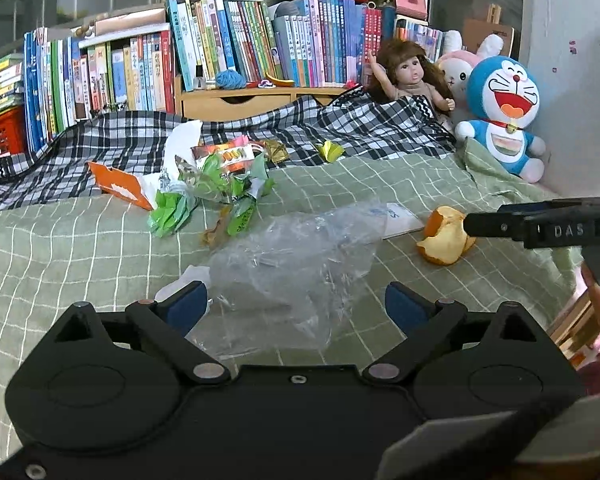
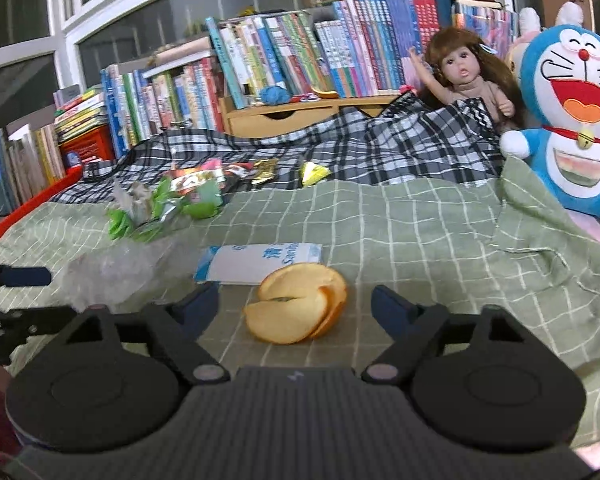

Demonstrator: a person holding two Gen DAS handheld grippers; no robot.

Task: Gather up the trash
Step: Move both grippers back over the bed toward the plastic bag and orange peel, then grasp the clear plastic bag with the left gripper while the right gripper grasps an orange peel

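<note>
Pickup step, nothing held yet. Left gripper point(image 1: 296, 300) jaws wide open w/ clear plastic bag point(image 1: 292, 256) between them on the bed. Right gripper point(image 2: 296, 304) jaws wide open around orange peel point(image 2: 296, 304). Next: lower & close on each. More wrappers point(image 1: 204, 188) far left.

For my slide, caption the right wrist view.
Open right gripper straddles an orange peel on the green checked blanket.
</note>
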